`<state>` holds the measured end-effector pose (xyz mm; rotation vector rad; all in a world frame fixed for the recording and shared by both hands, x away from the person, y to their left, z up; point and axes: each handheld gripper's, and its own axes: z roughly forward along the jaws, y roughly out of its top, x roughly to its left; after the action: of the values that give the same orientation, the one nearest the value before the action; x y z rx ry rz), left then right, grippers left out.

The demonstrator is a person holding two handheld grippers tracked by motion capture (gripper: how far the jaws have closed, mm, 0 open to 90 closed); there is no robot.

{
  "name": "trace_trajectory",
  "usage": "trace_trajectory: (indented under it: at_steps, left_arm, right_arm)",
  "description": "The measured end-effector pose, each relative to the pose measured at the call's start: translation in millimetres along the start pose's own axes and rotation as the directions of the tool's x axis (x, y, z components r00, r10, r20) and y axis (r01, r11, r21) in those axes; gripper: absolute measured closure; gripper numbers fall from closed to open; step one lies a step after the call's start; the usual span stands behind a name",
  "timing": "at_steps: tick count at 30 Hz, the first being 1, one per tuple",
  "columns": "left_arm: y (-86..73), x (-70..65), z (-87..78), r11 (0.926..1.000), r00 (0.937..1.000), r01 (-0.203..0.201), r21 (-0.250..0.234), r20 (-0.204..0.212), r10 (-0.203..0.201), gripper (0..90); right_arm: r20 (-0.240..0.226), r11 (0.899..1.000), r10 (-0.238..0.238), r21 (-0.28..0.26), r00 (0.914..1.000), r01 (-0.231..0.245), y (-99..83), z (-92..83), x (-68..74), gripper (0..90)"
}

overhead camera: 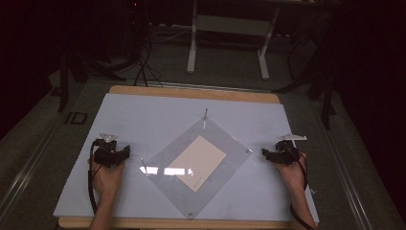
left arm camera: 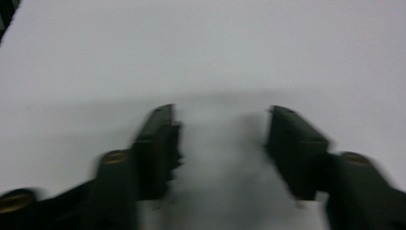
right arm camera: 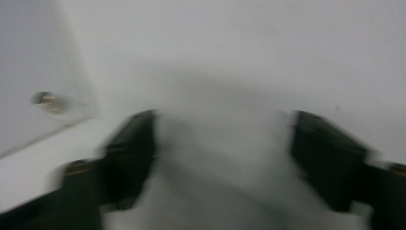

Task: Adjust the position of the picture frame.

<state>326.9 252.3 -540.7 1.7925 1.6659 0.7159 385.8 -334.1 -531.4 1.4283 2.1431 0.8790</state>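
Clear acrylic sheet (overhead camera: 210, 143), square, transparent, lying flat near the middle of the pale blue tabletop (overhead camera: 143, 115) and turned so its corners point toward the far edge, the near edge and the two sides, like a diamond. Small metal fittings at the corners: an upright pin (overhead camera: 206, 115) at the far corner, a stud (overhead camera: 248, 151) at the right corner, another at the near corner (overhead camera: 190, 215), a short pin at the left corner (overhead camera: 142, 160). Bright reflection of overhead light across the left part of the sheet. Under or inside the sheet, a beige rectangular card (overhead camera: 198, 162), long axis running from near right toward far left as seen from the high view, edges roughly parallel to the sheet's edges, faint small print near its near corner. To the left of the sheet, just off its left corner and apart from it, left gripper (overhead camera: 125, 152), held in a hand resting on the table, pointing toward the sheet; jaws parted in the left gripper view, with bare table surface between them. To the right, near the right corner stud but not touching it, right gripper (overhead camera: 264, 153), likewise hand-held and aimed inward; jaws spread wide in the right gripper view, nothing between them, sheet edge and stud (right arm camera: 47, 100) blurred at left. Wooden table rim (overhead camera: 191, 92) showing past the blue surface, dark floor and a white desk frame (overhead camera: 230, 28) beyond.
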Motion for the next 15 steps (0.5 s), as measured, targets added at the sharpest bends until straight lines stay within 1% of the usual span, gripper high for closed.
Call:
trace_trajectory:
  at_steps: [1,2,3,5,6,7,8,9,11,13,14,15]
  left_arm:
    - [0.0,0.0,0.0,1.0000,1.0000,0.000,0.000,0.000,0.000,52.4]
    - [-0.8,0.3,-3.7,0.9996,0.9999,-0.013,-0.024,0.002,0.013,52.4]
    - [-0.7,0.3,-5.6,0.9993,0.9998,-0.022,-0.030,0.001,0.022,53.8]
    - [-0.7,0.3,-5.6,0.9993,0.9998,-0.022,-0.030,0.001,0.022,55.1]
    - [-1.7,-2.4,-20.5,0.9942,0.9978,-0.049,-0.096,0.039,0.053,53.6]
    - [-3.4,-2.9,-24.0,0.9933,0.9956,-0.056,-0.101,0.069,0.064,52.7]
    - [-4.6,-3.7,-26.9,0.9931,0.9935,-0.061,-0.100,0.090,0.071,51.3]
    - [-5.5,-5.0,-29.3,0.9922,0.9919,-0.067,-0.105,0.101,0.077,49.5]
    - [-6.2,-7.1,-33.5,0.9899,0.9896,-0.080,-0.116,0.110,0.093,49.6]
    - [-6.4,-8.2,-35.1,0.9895,0.9874,-0.088,-0.115,0.121,0.102,50.0]
    - [-7.1,-9.1,-34.8,0.9894,0.9876,-0.091,-0.113,0.117,0.105,50.2]
    - [-8.1,-9.7,-34.7,0.9883,0.9870,-0.104,-0.111,0.110,0.117,50.1]
  right_arm:
    - [0.000,1.000,0.000,0.000,1.0000,0.000,0.0,0.0,0.0,38.0]
    - [-0.022,1.000,-0.011,-0.008,0.9997,0.011,0.1,-1.3,1.3,41.4]
    - [-0.027,1.000,-0.026,-0.016,0.9993,0.026,0.7,-2.0,3.6,44.4]
    - [-0.026,0.999,-0.032,-0.018,0.9991,0.032,0.9,-2.3,4.1,44.4]
    - [-0.049,0.999,-0.034,-0.018,0.9982,0.034,2.8,-2.8,7.0,44.8]
    - [-0.044,0.999,-0.042,-0.011,0.9981,0.041,3.1,-2.3,8.3,45.5]
    - [-0.039,0.999,-0.054,-0.006,0.9978,0.054,3.0,-1.8,10.1,46.5]
    - [-0.033,0.998,-0.062,-0.003,0.9975,0.062,2.9,-1.4,12.0,46.8]
    - [-0.039,0.998,-0.069,-0.006,0.9968,0.069,3.2,-1.3,14.5,47.3]
    - [-0.031,0.997,-0.073,-0.007,0.9968,0.073,4.9,-2.2,17.0,47.4]
    - [-0.031,0.997,-0.080,-0.013,0.9964,0.079,5.6,-2.6,18.0,47.4]
    - [-0.025,0.996,-0.089,-0.017,0.9957,0.088,6.3,-2.5,18.8,47.6]
